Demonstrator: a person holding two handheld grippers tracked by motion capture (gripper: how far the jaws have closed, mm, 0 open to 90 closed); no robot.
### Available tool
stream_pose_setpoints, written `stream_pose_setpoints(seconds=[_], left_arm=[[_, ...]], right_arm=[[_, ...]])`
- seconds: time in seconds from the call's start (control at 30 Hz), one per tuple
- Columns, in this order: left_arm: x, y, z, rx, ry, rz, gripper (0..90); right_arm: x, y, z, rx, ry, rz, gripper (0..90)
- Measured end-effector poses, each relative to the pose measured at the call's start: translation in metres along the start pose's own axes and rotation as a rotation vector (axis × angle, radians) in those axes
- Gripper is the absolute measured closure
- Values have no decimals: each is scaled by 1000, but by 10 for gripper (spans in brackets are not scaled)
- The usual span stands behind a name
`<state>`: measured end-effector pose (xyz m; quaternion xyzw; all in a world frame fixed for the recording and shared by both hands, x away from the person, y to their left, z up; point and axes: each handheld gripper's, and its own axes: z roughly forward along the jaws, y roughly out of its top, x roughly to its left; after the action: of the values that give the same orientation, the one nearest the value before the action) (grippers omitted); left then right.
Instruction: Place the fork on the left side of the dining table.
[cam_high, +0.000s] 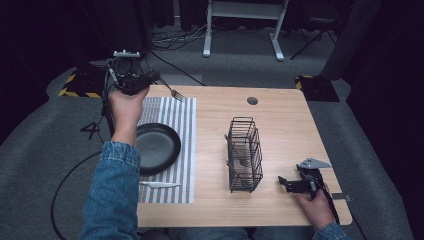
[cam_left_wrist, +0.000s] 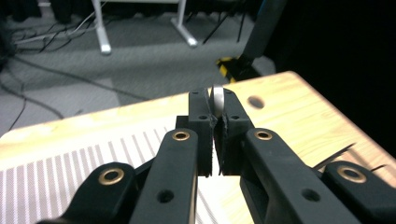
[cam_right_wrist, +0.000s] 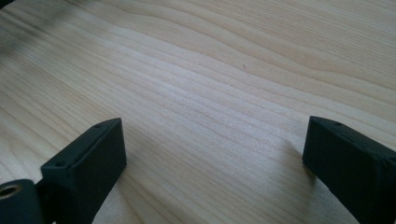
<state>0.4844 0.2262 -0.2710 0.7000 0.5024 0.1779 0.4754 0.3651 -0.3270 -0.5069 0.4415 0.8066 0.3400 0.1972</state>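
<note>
Across the pale wooden table (cam_high: 280, 125), a grey-and-white striped placemat (cam_high: 185, 120) carries a round black plate (cam_high: 160, 145), with a white knife (cam_high: 160, 185) lying in front of it and a black wire cutlery basket (cam_high: 245, 155) standing to the right. The left gripper (cam_high: 150, 80) hangs above the mat's far edge, its fingers (cam_left_wrist: 201, 126) clamped narrowly on a silver metal fork (cam_high: 172, 91), handle between the pads, tines pointing right. Setting it down well probably means lowering it level beside the plate. The right gripper (cam_high: 290, 183) rests with fingers (cam_right_wrist: 88, 163) wide, holding nothing.
</note>
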Motion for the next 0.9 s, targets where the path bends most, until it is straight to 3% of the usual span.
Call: stream_pose_setpoints(seconds=[0.2,0.4,0.9], left_arm=[[20,-10,16,35,12,-44,862],[33,-23,29,71,25,-59,862],[64,-48,47,112,66,-161,862]], right_arm=[[0,0,0,0,0,1,60],[0,1,0,2,-4,6,60],[0,0,0,0,-4,5,60]])
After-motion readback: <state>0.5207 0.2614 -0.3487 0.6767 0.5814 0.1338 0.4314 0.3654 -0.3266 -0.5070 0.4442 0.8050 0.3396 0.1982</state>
